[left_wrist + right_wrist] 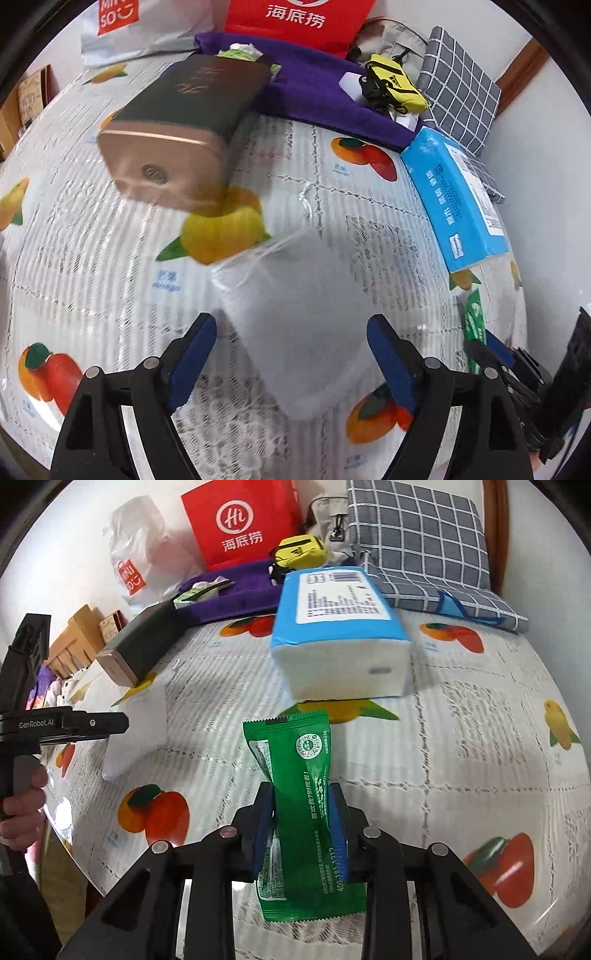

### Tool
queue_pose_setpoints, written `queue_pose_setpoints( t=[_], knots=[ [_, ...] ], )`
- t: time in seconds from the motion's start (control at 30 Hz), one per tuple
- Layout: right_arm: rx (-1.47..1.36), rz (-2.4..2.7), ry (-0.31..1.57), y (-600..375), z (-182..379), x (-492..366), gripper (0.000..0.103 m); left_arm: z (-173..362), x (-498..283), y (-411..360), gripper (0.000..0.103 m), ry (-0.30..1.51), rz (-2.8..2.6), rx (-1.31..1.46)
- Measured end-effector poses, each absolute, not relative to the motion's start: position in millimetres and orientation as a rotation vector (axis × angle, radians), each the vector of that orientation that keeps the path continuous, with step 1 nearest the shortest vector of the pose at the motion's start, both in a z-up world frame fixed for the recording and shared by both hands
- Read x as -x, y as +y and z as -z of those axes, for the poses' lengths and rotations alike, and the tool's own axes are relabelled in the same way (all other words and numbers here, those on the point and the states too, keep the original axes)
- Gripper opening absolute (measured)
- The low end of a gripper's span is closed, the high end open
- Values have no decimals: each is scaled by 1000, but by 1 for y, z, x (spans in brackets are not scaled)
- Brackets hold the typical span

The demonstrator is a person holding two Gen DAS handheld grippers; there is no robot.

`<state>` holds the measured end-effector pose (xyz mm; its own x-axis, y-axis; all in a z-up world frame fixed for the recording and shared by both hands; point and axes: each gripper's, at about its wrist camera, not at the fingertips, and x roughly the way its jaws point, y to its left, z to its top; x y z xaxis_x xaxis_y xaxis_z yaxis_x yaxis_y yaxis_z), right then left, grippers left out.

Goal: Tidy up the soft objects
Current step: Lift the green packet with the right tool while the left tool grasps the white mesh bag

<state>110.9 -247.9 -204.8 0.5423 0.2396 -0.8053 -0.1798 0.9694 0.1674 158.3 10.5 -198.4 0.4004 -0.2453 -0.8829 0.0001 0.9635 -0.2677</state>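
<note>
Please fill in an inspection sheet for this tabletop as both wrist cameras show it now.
Surface: fruit-print tablecloth, covering the table.
Job's things: green snack packet in the right gripper; white pouch lying flat between the left gripper's open jaws; blue tissue pack lying farther back.
Clutter: dark tin, purple cloth, yellow pouch, checked cushion, red bag.
Grippers: left open, right clamped on the packet.
Cables: nothing seen.
Surroundings: white wall, wooden rack.
</note>
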Motion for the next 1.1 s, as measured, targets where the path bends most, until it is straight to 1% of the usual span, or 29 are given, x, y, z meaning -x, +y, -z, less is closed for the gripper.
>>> queue_pose_setpoints(
  t=[0.2,0.37,0.47,0.6,0.63,0.7,0.77,0.8,0.87,0.9,0.97,1.03,1.1],
  knots=[
    [-94,-240,960,-260,206,-108,30,199,-172,-8,88,1147,124,205],
    [-111,-226,956,-266,205,-109,30,205,-178,-30,98,1141,75,101],
    [-112,-231,956,-267,206,-109,30,208,-180,-42,98,1133,26,28],
    [-125,-227,951,-271,206,-109,30,209,-180,-47,97,1098,16,15],
    [-127,-224,949,-271,206,-109,30,208,-180,-48,95,1089,20,4],
    [-124,-214,947,-271,206,-109,30,205,-180,-50,87,1077,29,3],
    [-116,-204,945,-271,204,-110,30,202,-181,-51,73,1072,34,3],
    [-114,-201,942,-271,203,-110,30,200,-182,-51,69,1072,32,4],
    [-114,-198,936,-272,200,-110,30,199,-185,-54,51,1066,29,4],
    [-116,-197,933,-271,198,-110,30,198,-185,-54,46,1066,34,4],
    [-116,-194,928,-272,195,-110,30,196,-186,-52,28,1072,51,8],
    [-118,-191,924,-274,191,-110,30,196,-185,-52,18,1072,74,18],
    [-118,-187,920,-274,188,-110,30,196,-185,-49,14,1073,90,32]
  ],
)
